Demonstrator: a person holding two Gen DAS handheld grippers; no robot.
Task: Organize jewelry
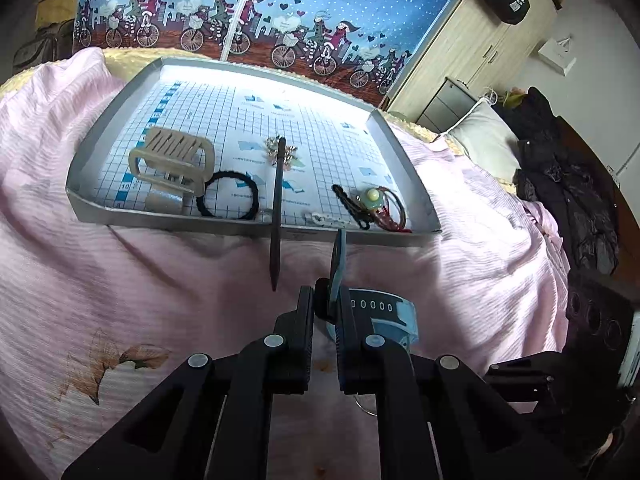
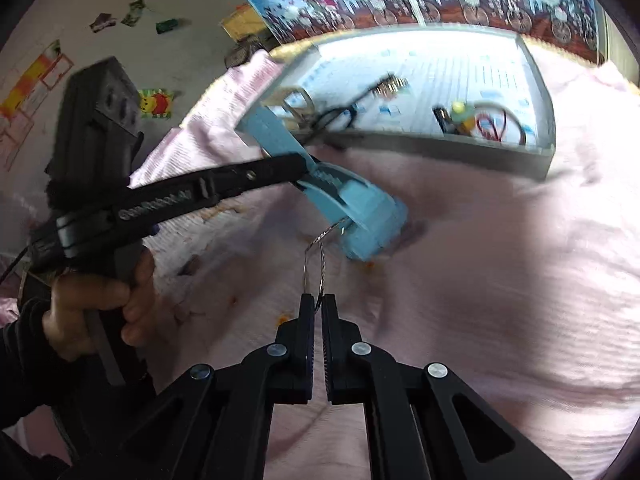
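Note:
My left gripper [image 1: 326, 300] is shut on a light blue strap-like piece [image 1: 338, 260] and holds it above the pink bedspread, just in front of the grey tray [image 1: 248, 228]. In the right wrist view the same blue piece [image 2: 360, 208] hangs from the left gripper [image 2: 300, 168], with a thin wire ring [image 2: 314, 264] dangling from its lower end. My right gripper [image 2: 318, 300] is shut on that ring. In the tray lie a beige hair claw [image 1: 172, 160], a black hair tie [image 1: 228, 198], a rhinestone piece [image 1: 276, 148] and a green-beaded hair tie [image 1: 374, 196].
A black stick [image 1: 277, 216] juts out over the tray's near rim. The tray rests on a bed with a pink cover [image 1: 120, 280]. Dark clothes [image 1: 568, 184] lie to the right, a wardrobe [image 1: 480, 52] stands behind. A hand [image 2: 92, 304] grips the left gripper's handle.

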